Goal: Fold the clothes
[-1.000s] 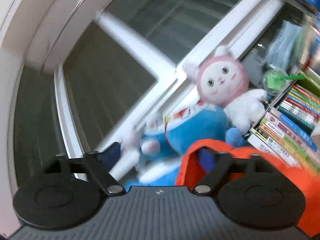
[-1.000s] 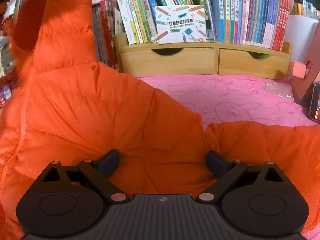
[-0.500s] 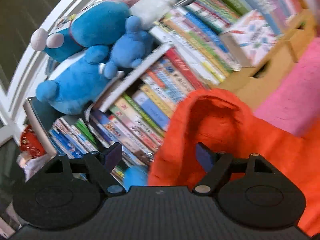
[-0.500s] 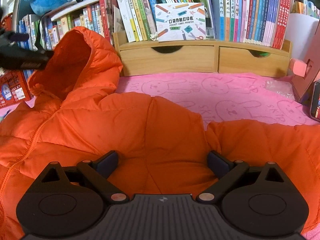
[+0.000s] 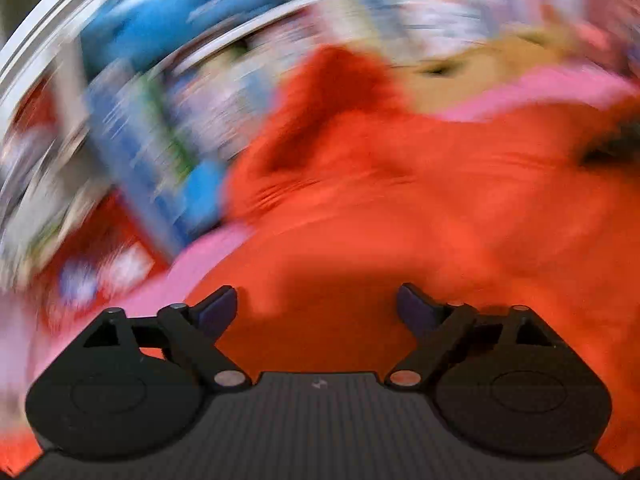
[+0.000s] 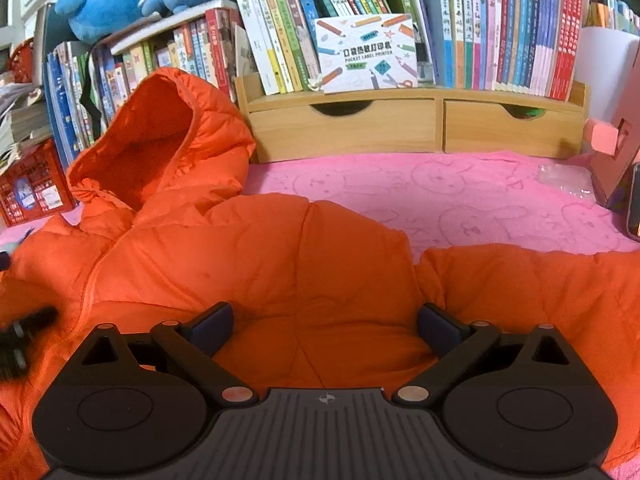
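An orange hooded puffer jacket (image 6: 280, 248) lies spread on the pink cloth (image 6: 460, 192), its hood (image 6: 160, 140) standing up against the books at the left. My right gripper (image 6: 326, 326) is open low over the jacket's body, with a bulge of fabric between its fingers. The left wrist view is heavily blurred. In it my left gripper (image 5: 318, 312) hangs over the jacket (image 5: 400, 208) with its jaws opening wide and the pads pressing on nothing. A dark blurred shape (image 6: 24, 340) at the left edge of the right wrist view looks like the left gripper.
A wooden drawer shelf (image 6: 400, 128) with rows of books (image 6: 520, 32) and a label printer box (image 6: 366, 54) backs the table. Blue plush toys (image 6: 108, 4) sit on top at the left. A red box (image 6: 32, 184) stands at the left, a pink box (image 6: 604, 136) at the right.
The left gripper swung down from the window and plush toys to just over the jacket, and its jaws widened. The raised hood came down. The right gripper stayed put.
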`<state>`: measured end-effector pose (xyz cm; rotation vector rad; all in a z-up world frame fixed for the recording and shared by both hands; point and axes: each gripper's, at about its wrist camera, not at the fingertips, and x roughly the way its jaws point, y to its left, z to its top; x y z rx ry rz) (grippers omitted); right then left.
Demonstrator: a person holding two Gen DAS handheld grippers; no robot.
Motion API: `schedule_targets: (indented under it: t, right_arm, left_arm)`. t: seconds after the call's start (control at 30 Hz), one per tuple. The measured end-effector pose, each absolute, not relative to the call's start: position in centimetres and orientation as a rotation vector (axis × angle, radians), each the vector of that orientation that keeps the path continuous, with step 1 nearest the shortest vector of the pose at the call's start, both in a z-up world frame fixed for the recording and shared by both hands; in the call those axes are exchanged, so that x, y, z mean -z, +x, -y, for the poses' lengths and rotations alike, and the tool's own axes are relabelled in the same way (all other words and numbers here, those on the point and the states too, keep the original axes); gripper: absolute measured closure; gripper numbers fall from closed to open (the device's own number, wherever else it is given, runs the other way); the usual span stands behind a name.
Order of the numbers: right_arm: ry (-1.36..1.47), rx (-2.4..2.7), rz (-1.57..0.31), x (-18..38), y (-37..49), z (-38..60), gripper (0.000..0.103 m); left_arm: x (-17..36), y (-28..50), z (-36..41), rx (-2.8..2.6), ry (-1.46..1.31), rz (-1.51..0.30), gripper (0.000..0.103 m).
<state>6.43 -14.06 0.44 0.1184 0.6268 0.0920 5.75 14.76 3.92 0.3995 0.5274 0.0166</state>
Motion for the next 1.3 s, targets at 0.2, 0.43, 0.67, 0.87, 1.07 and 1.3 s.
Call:
schedule_targets:
  t: [0.2, 0.43, 0.67, 0.87, 1.07, 1.3]
  right_arm:
    - [0.111, -0.134, -0.636, -0.5, 6.1, 15.8, 0.017]
    - [-0.045, 0.126, -0.65, -0.2, 3.4, 25.7, 0.012]
    - [-0.057, 0.636, -0.633, -1.3, 2.7, 31.7, 0.024]
    - [-0.074, 0.294, -0.505, -4.7, -4.2, 24.3, 0.013]
    - [0.039, 0.029, -0.481, -5.8, -12.0, 17.6, 0.004]
    - [0.075, -0.099, -0.551, -5.8, -20.6, 11.7, 0.0]
  left_arm:
    - [-3.5, 7.8, -18.5, -0.073, 0.192, -0.656, 0.006]
    - [-3.3, 7.9, -19.2, -0.062, 0.15, -0.671, 0.004]
    - [-3.4, 8.2, -20.3, -0.054, 0.093, -0.69, 0.0]
    - [-5.7, 3.4, -21.0, -0.023, 0.041, -0.646, 0.009]
    - [-8.1, -7.3, -21.1, 0.05, -0.051, -0.664, 0.004]
    - [-7.9, -16.3, -20.3, 0.082, -0.15, -0.743, 0.003]
